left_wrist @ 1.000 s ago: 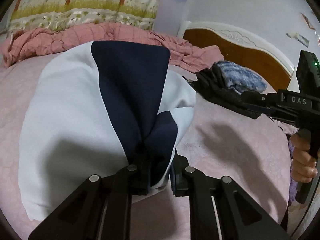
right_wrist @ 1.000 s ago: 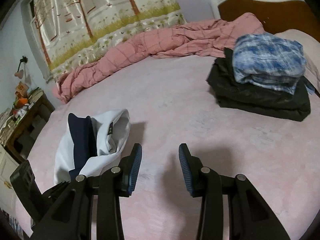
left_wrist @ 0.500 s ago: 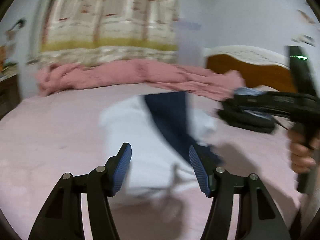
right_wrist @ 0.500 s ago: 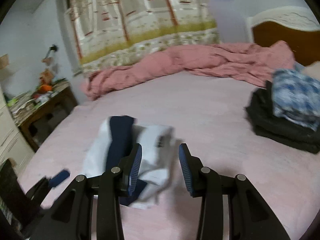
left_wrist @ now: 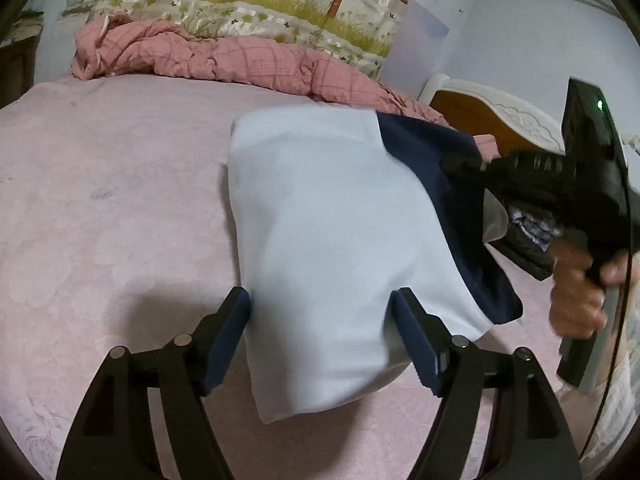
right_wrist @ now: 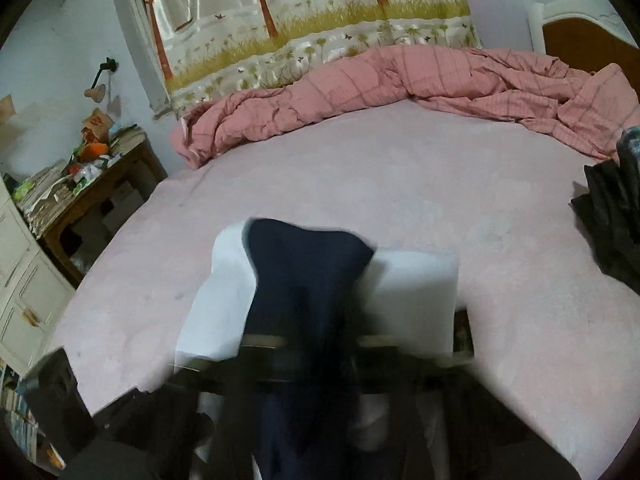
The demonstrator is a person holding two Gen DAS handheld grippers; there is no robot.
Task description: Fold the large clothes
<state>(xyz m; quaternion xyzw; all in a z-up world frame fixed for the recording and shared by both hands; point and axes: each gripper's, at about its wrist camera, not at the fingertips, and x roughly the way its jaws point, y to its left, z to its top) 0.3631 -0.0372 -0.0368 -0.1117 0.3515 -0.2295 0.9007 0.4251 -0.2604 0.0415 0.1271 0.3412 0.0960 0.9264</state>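
White and navy garment [left_wrist: 332, 240] lies on our pink bed [left_wrist: 112, 200].
Left tool [left_wrist: 322, 332] just released; right tool [left_wrist: 464, 168] clenched on navy fabric, lettering blurred.

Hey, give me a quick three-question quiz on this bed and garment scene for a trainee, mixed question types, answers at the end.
1. True or false: the left gripper has its jaws closed tight together.
2. What lies bunched along the far side of the bed? A) a pink checked quilt B) a green towel C) a row of pillows
3. Name the two colours of the garment in front of the left gripper.

Key:
1. False. The jaws stand open with the garment between them, and they have just been opening.
2. A.
3. White and navy.
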